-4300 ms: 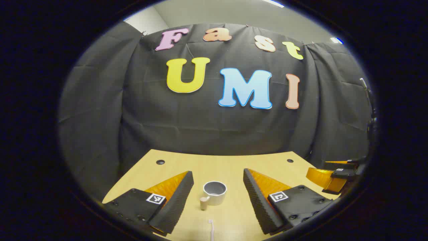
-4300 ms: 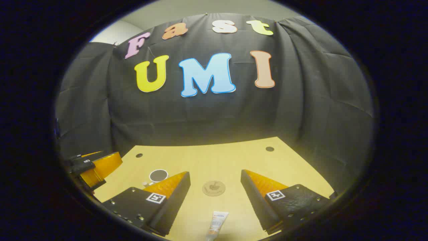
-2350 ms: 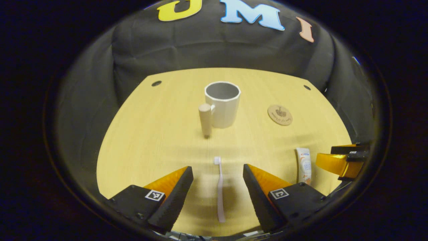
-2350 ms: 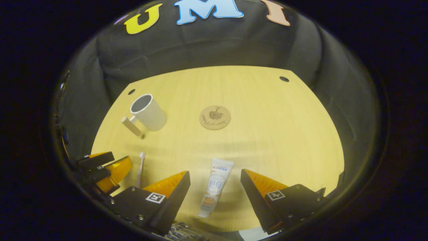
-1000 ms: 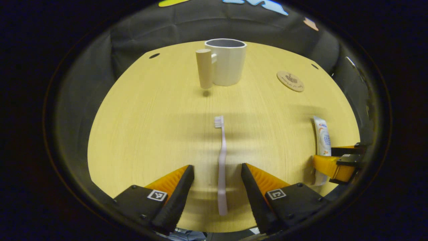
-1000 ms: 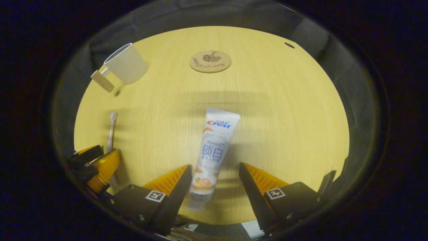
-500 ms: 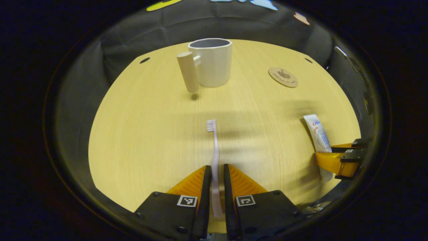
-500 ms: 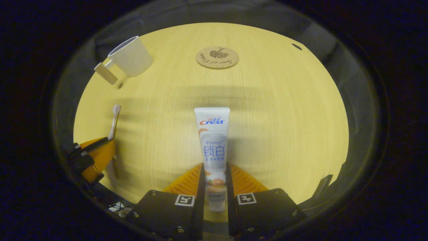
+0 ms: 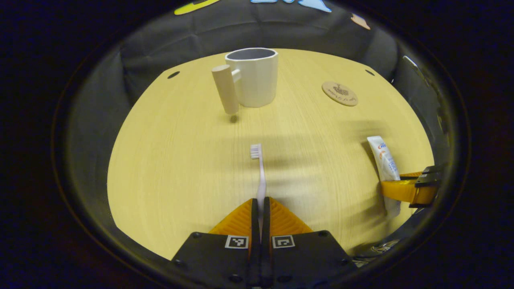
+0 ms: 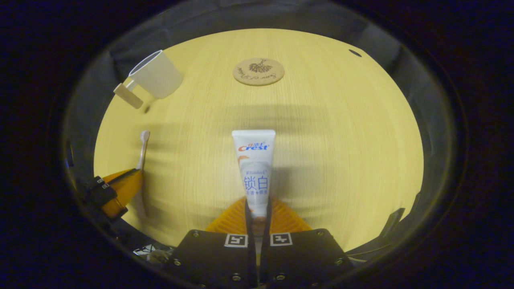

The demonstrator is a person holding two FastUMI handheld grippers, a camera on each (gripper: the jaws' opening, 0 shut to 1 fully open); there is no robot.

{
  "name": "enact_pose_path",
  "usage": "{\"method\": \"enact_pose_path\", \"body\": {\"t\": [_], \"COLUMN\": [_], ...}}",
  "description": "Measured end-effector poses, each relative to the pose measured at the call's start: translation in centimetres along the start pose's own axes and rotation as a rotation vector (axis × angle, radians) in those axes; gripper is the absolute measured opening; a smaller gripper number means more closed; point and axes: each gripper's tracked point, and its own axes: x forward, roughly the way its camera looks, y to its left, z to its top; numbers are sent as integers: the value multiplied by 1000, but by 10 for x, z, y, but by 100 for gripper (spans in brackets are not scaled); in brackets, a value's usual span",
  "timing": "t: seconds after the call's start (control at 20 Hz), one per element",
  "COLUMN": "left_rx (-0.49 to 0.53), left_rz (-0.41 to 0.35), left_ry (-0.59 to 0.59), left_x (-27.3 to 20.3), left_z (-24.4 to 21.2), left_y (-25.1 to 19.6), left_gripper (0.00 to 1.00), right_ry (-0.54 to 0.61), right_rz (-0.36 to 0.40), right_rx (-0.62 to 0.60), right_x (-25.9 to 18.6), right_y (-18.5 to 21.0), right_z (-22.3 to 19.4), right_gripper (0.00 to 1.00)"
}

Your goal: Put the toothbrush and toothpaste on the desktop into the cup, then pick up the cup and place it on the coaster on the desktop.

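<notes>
Two tongs, both squeezed tight. Left tongs (image 9: pixel 260 208) pinch toothbrush (image 9: pixel 260 172) handle, brush head pointing ahead toward cup (image 9: pixel 253 77). Right tongs (image 10: pixel 258 214) pinch toothpaste (image 10: pixel 255 168) near cap end, flat end sticking out ahead. Cup stands upright on table (image 9: pixel 176 160), handle facing near side. Coaster (image 10: pixel 258 71) lies flat on table, beside cup, apart from it.
</notes>
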Motion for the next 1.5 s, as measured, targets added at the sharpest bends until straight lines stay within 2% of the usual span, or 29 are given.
{"method": "enact_pose_path", "body": {"t": [0.3,0.55,1.05,1.3,1.5], "left_rx": [-1,35,-21,-53,-33], "left_rz": [-10,-35,-69,-86,-101], "left_ry": [-41,-154,-371,-464,-528], "left_x": [-12,-48,-120,-130,-123], "left_z": [19,56,159,223,265], "left_y": [-3,-14,-4,12,21], "left_gripper": [7,7,7,7,7], "right_ry": [1,-3,-7,-24,-58], "right_rz": [4,4,5,3,8], "right_rx": [-4,-7,-8,-9,-5], "right_x": [1,0,0,1,-6], "right_y": [0,-1,-1,-1,-2], "right_z": [0,1,1,1,6], "right_gripper": [6,6,6,6,6]}}
